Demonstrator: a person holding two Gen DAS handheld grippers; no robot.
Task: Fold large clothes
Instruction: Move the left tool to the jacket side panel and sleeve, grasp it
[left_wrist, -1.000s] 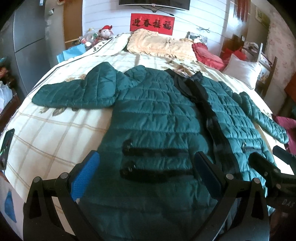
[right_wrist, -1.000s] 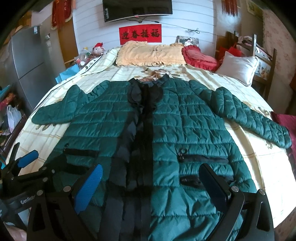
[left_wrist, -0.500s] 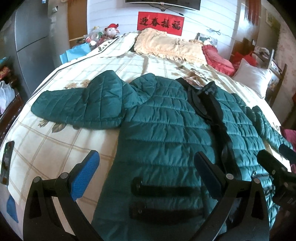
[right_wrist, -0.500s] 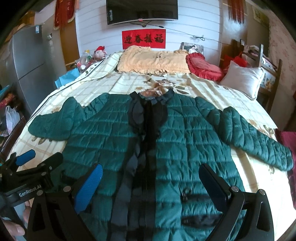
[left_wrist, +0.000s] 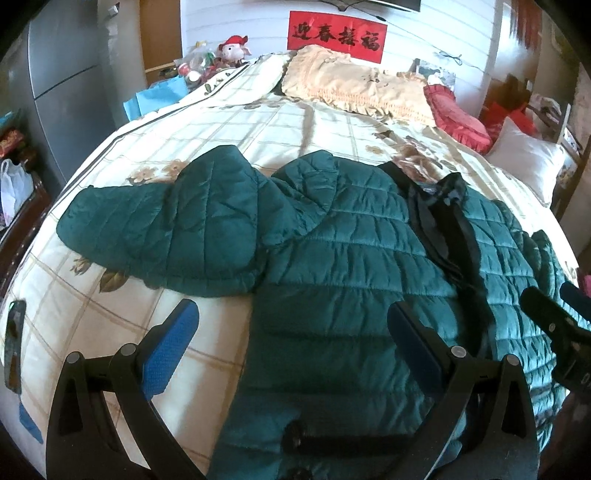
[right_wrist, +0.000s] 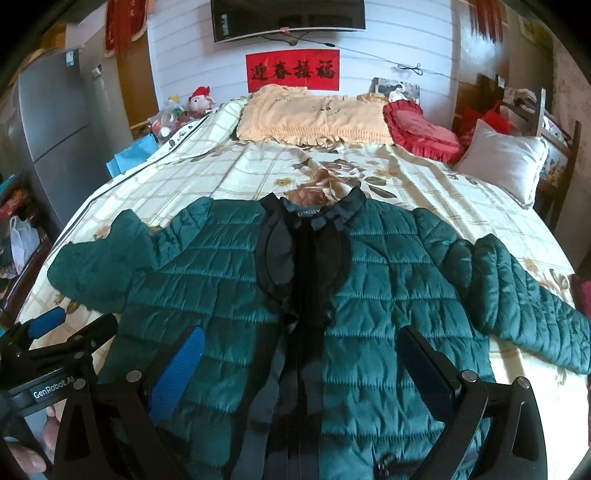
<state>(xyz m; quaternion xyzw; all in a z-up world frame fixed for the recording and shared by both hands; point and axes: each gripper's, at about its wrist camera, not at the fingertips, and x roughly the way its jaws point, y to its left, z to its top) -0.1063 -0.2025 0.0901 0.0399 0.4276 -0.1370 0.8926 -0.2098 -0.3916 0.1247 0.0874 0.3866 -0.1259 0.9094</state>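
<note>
A dark green quilted jacket (right_wrist: 388, 288) with a black front placket lies flat, front up, on the bed, both sleeves spread out; it also shows in the left wrist view (left_wrist: 332, 266). Its left sleeve (left_wrist: 166, 236) points left, its right sleeve (right_wrist: 524, 295) points right. My left gripper (left_wrist: 291, 339) is open and empty, above the jacket's left side below the armpit. My right gripper (right_wrist: 299, 365) is open and empty, above the jacket's middle over the placket. Each gripper shows at the edge of the other's view.
The bed (right_wrist: 221, 173) has a cream checked floral cover. A yellow pillow (right_wrist: 314, 114), a red cushion (right_wrist: 424, 133) and a white pillow (right_wrist: 506, 158) lie at its head. A grey fridge (right_wrist: 55, 122) stands at the left. A dark phone (left_wrist: 13, 343) lies at the bed's left edge.
Both grippers have moved forward up the jacket, from over the pocket area toward the chest and shoulders. Both stay open. The jacket has not moved.
</note>
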